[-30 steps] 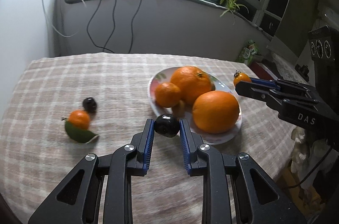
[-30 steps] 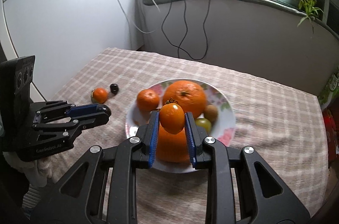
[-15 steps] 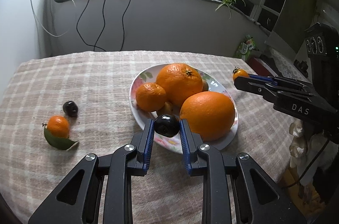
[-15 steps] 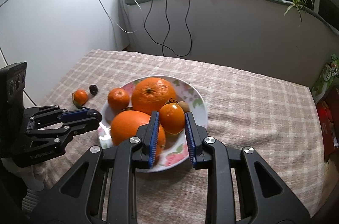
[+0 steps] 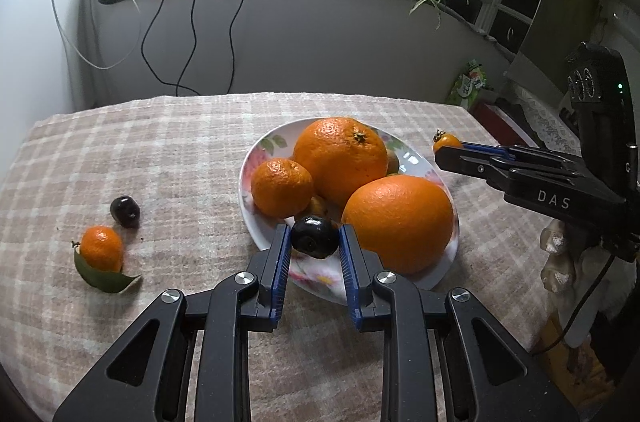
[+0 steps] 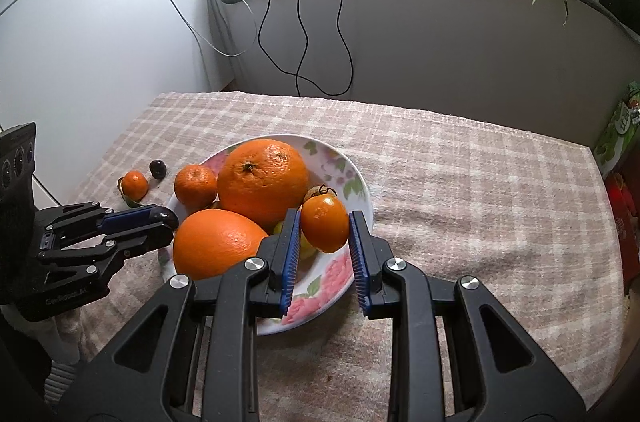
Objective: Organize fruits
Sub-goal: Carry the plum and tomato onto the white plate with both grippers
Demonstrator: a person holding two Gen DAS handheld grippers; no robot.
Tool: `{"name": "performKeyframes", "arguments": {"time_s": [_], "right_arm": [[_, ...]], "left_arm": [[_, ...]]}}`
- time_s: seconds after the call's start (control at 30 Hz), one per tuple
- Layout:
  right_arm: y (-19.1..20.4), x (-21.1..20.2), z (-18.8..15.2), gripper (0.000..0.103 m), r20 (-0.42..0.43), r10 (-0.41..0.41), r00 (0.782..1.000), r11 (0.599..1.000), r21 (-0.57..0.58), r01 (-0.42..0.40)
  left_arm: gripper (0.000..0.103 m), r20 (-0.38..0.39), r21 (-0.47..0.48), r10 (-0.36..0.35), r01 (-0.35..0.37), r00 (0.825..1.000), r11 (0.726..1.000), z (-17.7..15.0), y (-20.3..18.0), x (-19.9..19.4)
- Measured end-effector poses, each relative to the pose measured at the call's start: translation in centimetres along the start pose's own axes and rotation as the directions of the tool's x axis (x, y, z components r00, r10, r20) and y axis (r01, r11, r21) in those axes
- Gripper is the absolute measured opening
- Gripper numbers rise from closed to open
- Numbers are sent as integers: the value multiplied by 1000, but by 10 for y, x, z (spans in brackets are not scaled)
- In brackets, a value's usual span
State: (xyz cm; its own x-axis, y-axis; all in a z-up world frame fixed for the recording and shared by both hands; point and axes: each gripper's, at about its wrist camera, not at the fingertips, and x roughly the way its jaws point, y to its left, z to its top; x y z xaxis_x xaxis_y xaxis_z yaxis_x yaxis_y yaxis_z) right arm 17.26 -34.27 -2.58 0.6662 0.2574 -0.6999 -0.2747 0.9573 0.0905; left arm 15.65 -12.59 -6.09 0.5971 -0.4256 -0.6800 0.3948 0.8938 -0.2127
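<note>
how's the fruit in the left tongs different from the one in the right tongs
The left tongs hold a plum, dark and near black; the right tongs hold a tomato, bright orange. The plum is rounder, the tomato more egg-shaped with a dry calyx on top. Both are small, clamped between blue pads and held over the plate.

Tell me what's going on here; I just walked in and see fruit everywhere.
A person is gathering fruit onto a floral plate. The left tool grips a dark plum over the plate's near edge; the right tool grips a small orange tomato above the plate. Two big oranges and a tangerine already sit there. A small tangerine and another dark plum remain on the tablecloth.
</note>
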Motion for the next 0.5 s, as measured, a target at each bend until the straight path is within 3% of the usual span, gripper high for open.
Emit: {"name": "performKeyframes", "arguments": {"time_s": [0.5], "right_arm": [[1,8,2,25,-12,26,1000,1000,-3,-26]], "left_arm": [[23,-7,18,4,-4,1000,1000,2,-2,5]]}}
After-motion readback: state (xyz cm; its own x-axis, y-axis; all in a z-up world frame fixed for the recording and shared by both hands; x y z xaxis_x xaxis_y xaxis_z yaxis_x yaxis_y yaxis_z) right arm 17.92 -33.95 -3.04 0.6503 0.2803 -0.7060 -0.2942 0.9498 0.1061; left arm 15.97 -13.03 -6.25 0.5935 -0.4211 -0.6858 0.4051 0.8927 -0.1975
